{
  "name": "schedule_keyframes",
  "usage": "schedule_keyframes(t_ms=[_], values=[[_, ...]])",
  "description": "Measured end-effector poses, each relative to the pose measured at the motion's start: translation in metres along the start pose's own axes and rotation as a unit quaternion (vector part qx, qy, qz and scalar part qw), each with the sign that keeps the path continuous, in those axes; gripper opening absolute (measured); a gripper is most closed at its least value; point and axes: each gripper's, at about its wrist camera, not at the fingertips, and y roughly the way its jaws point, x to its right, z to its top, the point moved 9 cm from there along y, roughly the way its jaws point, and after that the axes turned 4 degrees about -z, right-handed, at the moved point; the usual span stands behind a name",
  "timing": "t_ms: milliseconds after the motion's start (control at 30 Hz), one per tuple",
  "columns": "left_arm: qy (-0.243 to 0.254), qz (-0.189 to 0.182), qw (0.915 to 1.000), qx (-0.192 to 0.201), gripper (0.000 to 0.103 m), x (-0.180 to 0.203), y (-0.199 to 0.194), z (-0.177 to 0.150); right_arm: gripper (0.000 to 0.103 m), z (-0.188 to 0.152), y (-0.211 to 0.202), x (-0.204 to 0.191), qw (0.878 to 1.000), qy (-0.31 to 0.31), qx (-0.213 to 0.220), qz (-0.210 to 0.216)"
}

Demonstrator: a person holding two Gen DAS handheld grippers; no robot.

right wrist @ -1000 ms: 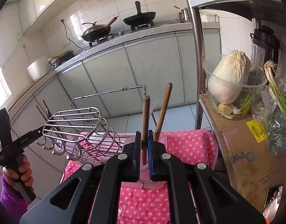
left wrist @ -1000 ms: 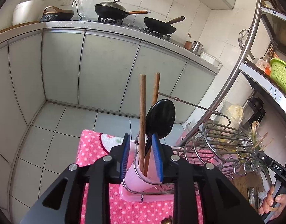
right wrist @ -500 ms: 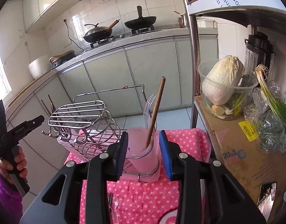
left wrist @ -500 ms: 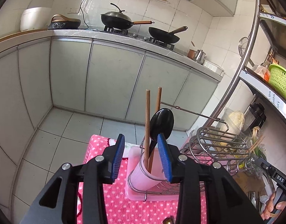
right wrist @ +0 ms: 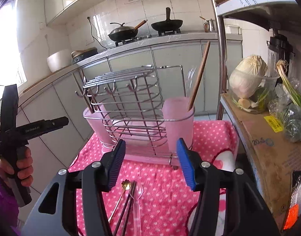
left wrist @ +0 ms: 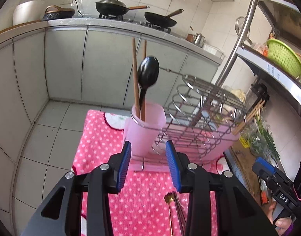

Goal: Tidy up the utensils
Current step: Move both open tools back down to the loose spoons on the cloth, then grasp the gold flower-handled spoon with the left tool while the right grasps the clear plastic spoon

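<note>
A wire utensil rack (left wrist: 199, 122) with pink cups stands on a pink polka-dot cloth (left wrist: 103, 143). One pink cup (left wrist: 144, 129) holds two wooden chopsticks (left wrist: 135, 74) and a black spoon (left wrist: 148, 74). My left gripper (left wrist: 148, 167) is open and empty, a little short of that cup. In the right wrist view the rack (right wrist: 130, 102) has a pink cup (right wrist: 179, 122) with one wooden chopstick (right wrist: 199, 74) in it. My right gripper (right wrist: 150, 165) is open and empty above loose utensils on the cloth: a gold spoon (right wrist: 125, 185), dark chopsticks (right wrist: 126, 206) and a clear spoon (right wrist: 137, 200).
A metal shelf pole (right wrist: 221, 59) stands right of the rack. A cardboard box (right wrist: 268, 147) with a cabbage in a bowl (right wrist: 246, 82) and green onions is at the right. The kitchen counter with woks (left wrist: 115, 5) lies behind. The tiled floor (left wrist: 42, 137) drops off left of the cloth.
Both grippers opened, let go of the chopsticks in the cups and pulled back from the rack. The right gripper now sits over the loose utensils on the cloth.
</note>
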Motion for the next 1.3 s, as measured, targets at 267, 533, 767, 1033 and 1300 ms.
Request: schedule_keyframes(t_ms=[267, 533, 767, 1033, 1300], values=[[-0.021, -0.017, 0.9914, -0.128, 0.033, 0.006, 0.046, -0.082, 0.054, -0.046, 0.024, -0.001, 0.998, 0.006, -0.056, -0.026], [-0.019, -0.028, 0.9763, -0.214, 0.019, 0.020, 0.078, -0.128, 0.054, -0.078, 0.039, 0.008, 0.994, 0.024, -0.106, -0.030], [-0.016, -0.014, 0.9601, -0.279, 0.019, 0.032, 0.107, -0.150, 0.054, -0.090, 0.048, 0.011, 0.990, 0.043, -0.135, -0.008], [-0.021, -0.008, 0.9517, -0.306, 0.007, 0.040, 0.128, -0.160, 0.045, -0.098, 0.052, 0.017, 0.988, 0.060, -0.145, 0.005], [-0.004, 0.013, 0.9499, -0.312, 0.007, 0.052, 0.149, -0.164, 0.041, -0.108, 0.056, 0.015, 0.984, 0.070, -0.163, 0.030]])
